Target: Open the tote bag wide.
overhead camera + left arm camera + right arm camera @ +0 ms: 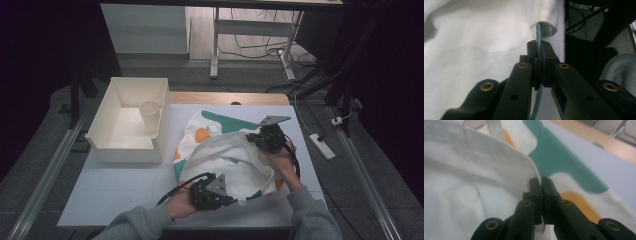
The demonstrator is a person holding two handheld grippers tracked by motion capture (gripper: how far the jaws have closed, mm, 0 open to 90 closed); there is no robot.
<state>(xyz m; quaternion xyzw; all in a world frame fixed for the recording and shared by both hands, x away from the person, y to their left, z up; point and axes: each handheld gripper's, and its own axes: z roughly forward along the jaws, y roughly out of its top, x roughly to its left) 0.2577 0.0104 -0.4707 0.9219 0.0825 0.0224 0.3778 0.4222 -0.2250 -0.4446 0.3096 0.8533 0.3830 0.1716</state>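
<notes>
White open-topped plastic bin (131, 120) at far left of the pale grey table (110, 190), a small cream paper cup (149, 114) standing inside it. Both well apart from the work.

White cloth tote bag with teal and orange patches (220, 150) lies crumpled at table centre-right, between the two hands.

Left claw (231, 201) at the bag's near edge: jaws closed on a thin teal drawstring cord (539, 35) where it leaves the hem channel; cloth itself is not pinched. Risk: a pull here likely draws the cord through and cinches the mouth rather than spreading the bag, and so thin a cord may slip between the pads.

Right claw (253, 138) at the bag's far side: jaws closed on the folded white hem (529, 162), with little cloth between them. Risk: a hard outward tug could strip that edge free.

If the two pull unevenly, the bag probably drags toward the table's right edge or bunches further. Bin and cup look safe.
</notes>
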